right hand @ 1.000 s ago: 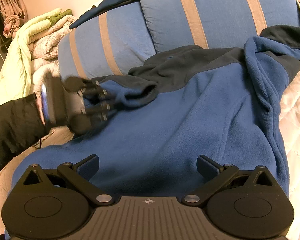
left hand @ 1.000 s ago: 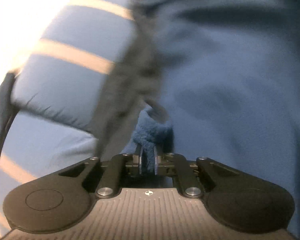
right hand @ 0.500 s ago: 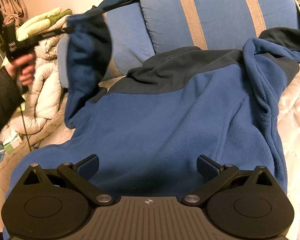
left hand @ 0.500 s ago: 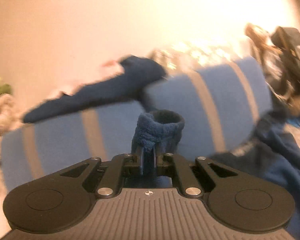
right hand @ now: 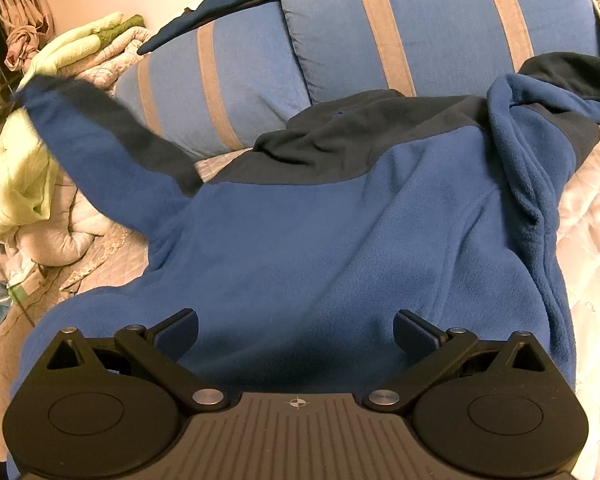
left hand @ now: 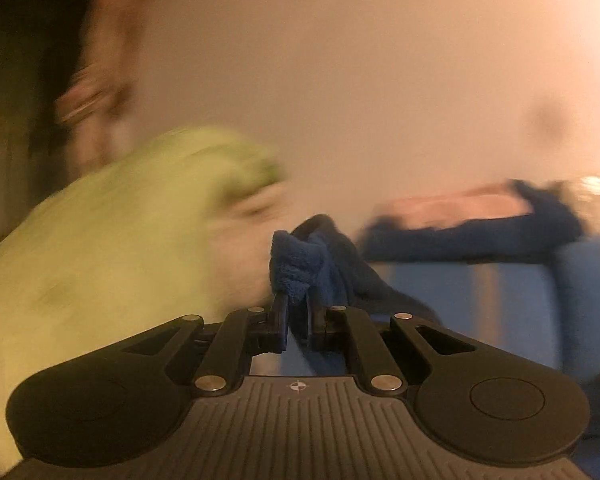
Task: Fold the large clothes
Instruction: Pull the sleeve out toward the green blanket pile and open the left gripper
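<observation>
A blue fleece jacket [right hand: 320,248] with dark navy shoulders lies spread on the bed, its hem nearest my right gripper [right hand: 296,332], which hovers open just above the hem. The jacket's left sleeve [right hand: 112,136] is stretched out and lifted to the left. In the blurred left wrist view, my left gripper [left hand: 296,320] is shut on the sleeve cuff [left hand: 300,268], which bunches up between the fingers. The right sleeve [right hand: 540,152] lies folded over the jacket's right side.
Two blue pillows with tan stripes [right hand: 420,28] lean behind the jacket, a dark garment [right hand: 228,0] draped over them. A pile of light green and white bedding [right hand: 40,152] sits at the left. A quilted bedspread [right hand: 592,216] shows at the right.
The left gripper has pulled the sleeve cuff off the jacket's body, up and out to the left, stretching the sleeve. The right gripper has stayed open over the hem.
</observation>
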